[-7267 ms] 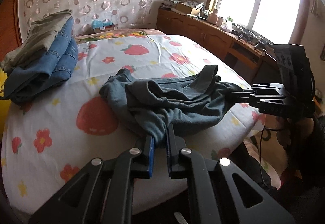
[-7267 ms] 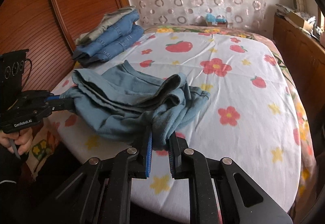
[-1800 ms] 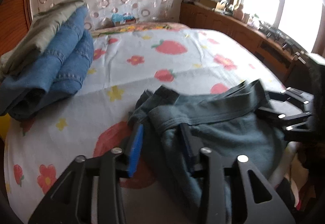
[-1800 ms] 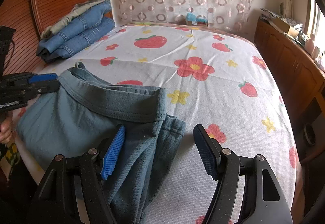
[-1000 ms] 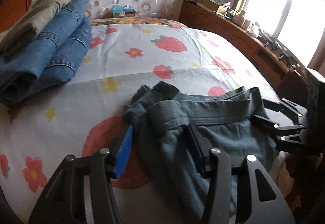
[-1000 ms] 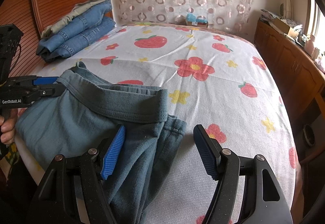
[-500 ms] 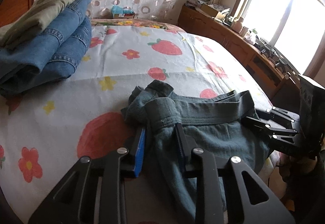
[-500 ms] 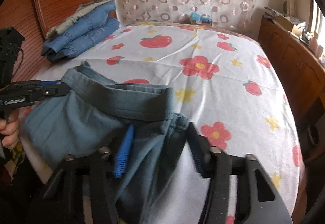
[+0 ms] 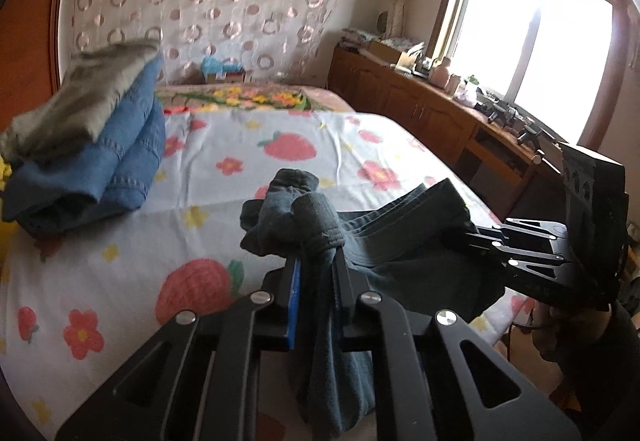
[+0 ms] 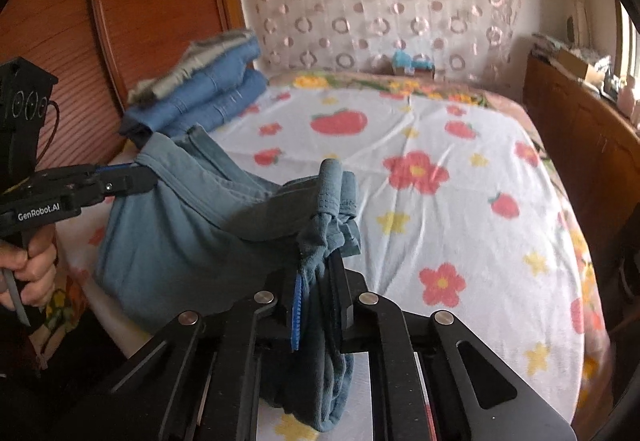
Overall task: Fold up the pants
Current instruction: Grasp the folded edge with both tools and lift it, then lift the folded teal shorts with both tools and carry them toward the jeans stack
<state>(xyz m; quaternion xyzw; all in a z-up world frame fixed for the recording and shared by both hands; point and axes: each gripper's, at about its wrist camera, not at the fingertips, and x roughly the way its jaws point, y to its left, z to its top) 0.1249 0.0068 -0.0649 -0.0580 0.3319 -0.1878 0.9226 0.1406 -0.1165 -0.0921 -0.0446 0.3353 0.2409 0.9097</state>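
Both grippers are clamped on the grey-blue pants [image 9: 408, 241]: the left gripper [image 9: 316, 297] pinches a bunched end of the waistband, and the right gripper [image 10: 318, 293] pinches the other end. The pants hang between them, lifted above the near edge of the bed [image 10: 460, 145]. A stack of folded jeans [image 9: 104, 157] sits at the bed's far left.
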